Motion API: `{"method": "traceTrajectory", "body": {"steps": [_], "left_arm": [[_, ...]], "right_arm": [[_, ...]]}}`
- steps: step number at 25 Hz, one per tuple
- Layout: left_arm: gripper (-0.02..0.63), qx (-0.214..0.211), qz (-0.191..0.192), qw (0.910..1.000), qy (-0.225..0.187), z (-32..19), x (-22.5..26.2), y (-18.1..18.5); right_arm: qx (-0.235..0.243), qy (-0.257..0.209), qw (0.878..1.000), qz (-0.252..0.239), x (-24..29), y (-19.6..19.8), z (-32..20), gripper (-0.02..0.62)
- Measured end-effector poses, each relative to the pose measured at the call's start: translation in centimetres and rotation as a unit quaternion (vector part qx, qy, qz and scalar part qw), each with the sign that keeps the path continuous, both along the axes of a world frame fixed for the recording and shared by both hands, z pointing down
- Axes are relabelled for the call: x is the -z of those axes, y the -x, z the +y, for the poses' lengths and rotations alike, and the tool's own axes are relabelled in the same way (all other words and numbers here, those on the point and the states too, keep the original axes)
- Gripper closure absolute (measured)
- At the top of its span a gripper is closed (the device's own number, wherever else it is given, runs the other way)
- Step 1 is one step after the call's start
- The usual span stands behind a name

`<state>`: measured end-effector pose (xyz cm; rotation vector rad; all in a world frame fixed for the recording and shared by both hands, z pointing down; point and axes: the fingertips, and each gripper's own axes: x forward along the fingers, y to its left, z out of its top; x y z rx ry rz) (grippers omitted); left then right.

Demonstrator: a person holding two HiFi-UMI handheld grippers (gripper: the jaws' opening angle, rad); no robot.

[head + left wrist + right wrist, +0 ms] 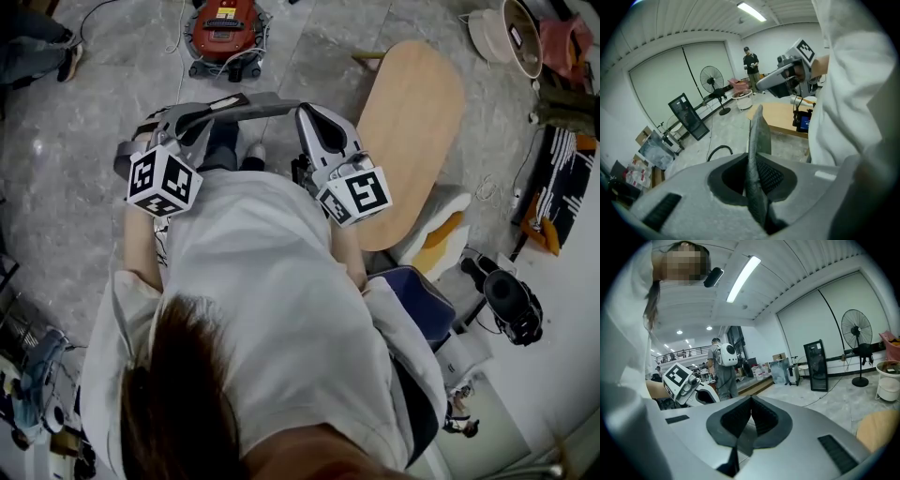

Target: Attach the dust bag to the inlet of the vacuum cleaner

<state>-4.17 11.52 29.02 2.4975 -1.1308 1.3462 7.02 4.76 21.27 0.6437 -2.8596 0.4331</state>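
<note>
Matt cloth dust bag (757, 154), smooth wooden table (412, 131)

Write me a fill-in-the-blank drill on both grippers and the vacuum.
1. The left gripper is shut on a flat grey ___.
2. The right gripper has its jaws fully ___.
3. The vacuum on the floor ahead is ___ in colour.
Missing words: bag; shut; red.

Left tongs (753, 164) pinching a grey sheet (757, 131), right tongs (750, 408) pressed together
</note>
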Motion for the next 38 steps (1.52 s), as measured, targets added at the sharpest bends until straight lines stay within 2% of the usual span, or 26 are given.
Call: {"method": "traceTrajectory", "body": {"steps": [3,4,8,10,12,15,17,19,23,26,31,38], "left_arm": [[0.566,-0.034,0.006,0.9993,0.017,-1.9,-1.2,1.2],[0.566,-0.045,0.008,0.9987,0.022,-2.4,-1.6,1.6],[0.566,-0.085,0.015,0.9953,0.043,-4.4,-3.3,2.8],[0.566,-0.104,0.018,0.9932,0.049,-5.2,-4.2,3.2],[0.566,-0.12,0.021,0.991,0.055,-6.0,-5.2,3.7],[0.566,-0.144,0.023,0.9876,0.059,-6.8,-6.2,4.0],[0.566,-0.157,0.02,0.9857,0.058,-6.9,-6.5,4.2],[0.566,-0.164,0.016,0.9847,0.058,-6.9,-6.5,4.2],[0.566,-0.168,0.013,0.9839,0.059,-6.4,-5.8,3.9],[0.566,-0.164,0.017,0.9846,0.057,-6.4,-5.6,3.6],[0.566,-0.146,0.017,0.9871,0.065,-6.4,-6.0,2.8],[0.566,-0.122,0.019,0.9879,0.094,-6.5,-10.6,1.5]], "right_arm": [[0.039,-0.027,0.998,0.034,-0.2,3.1,-1.2,0.586],[0.053,-0.037,0.996,0.057,-0.6,4.1,-1.5,0.56],[0.114,-0.047,0.983,0.137,-3.4,7.7,-1.7,0.518],[0.154,-0.04,0.97,0.183,-5.4,9.2,-1.3,0.477],[0.197,-0.041,0.951,0.235,-7.7,10.3,-1.1,0.459],[0.236,-0.059,0.923,0.298,-10.4,11.5,-1.2,0.46],[0.251,-0.069,0.91,0.323,-11.3,12.1,-1.3,0.476],[0.264,-0.077,0.898,0.344,-11.9,12.4,-1.2,0.5],[0.29,-0.085,0.871,0.387,-12.7,12.0,-0.7,0.508],[0.302,-0.108,0.853,0.412,-13.3,11.6,-0.8,0.53],[0.321,-0.116,0.847,0.408,-13.6,10.9,-1.0,0.555],[0.366,-0.111,0.822,0.423,-17.7,9.6,-1.3,0.561]]}}
